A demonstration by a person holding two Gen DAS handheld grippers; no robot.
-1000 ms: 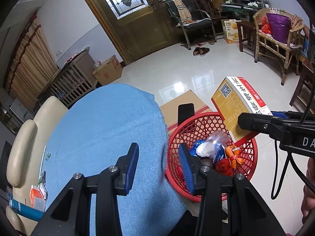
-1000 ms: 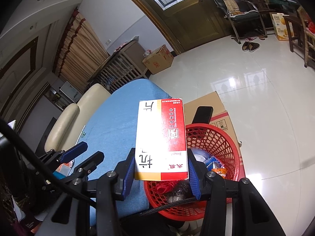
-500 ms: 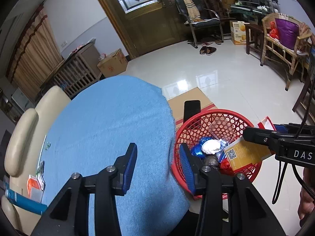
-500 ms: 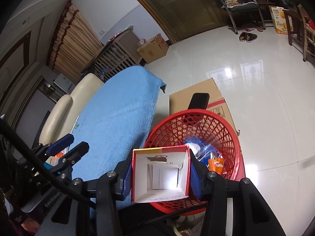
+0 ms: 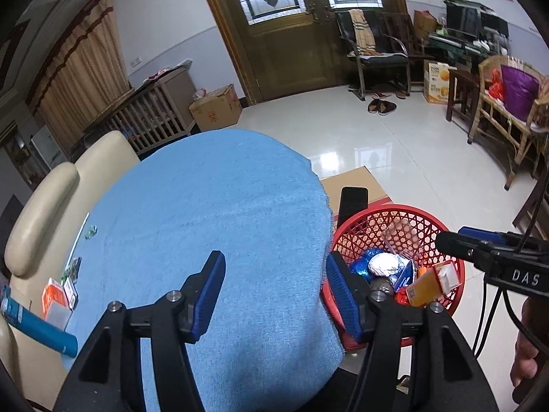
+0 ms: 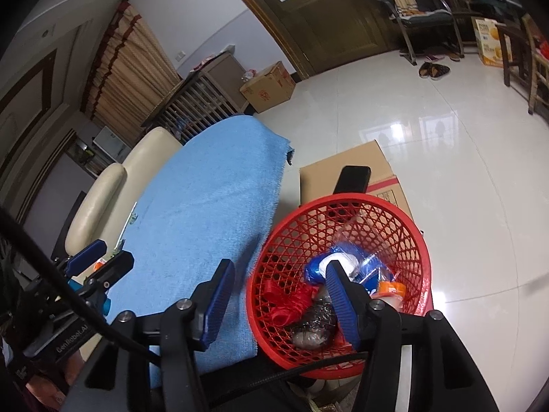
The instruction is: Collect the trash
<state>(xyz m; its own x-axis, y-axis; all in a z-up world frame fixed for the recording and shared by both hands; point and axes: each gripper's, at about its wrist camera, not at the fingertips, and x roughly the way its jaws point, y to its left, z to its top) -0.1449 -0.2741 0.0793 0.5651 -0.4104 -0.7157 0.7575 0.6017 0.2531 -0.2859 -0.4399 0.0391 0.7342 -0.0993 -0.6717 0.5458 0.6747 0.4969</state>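
The right tool (image 6: pixel 279 295) is spread wide and holds nothing, poised over the red mesh basket (image 6: pixel 417 240). The orange carton (image 5: pixel 433 283) lies inside that basket among foil and wrappers. The left tool (image 5: pixel 274 290) is also wide and bare above the blue-clothed counter (image 5: pixel 212 213).

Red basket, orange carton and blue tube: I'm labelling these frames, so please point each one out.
red basket (image 6: pixel 346 202): right wrist view, on the far rim.
orange carton (image 5: pixel 433 282): left wrist view, on its side face inside the basket.
blue tube (image 5: pixel 36 326): left wrist view, on the middle of its body.
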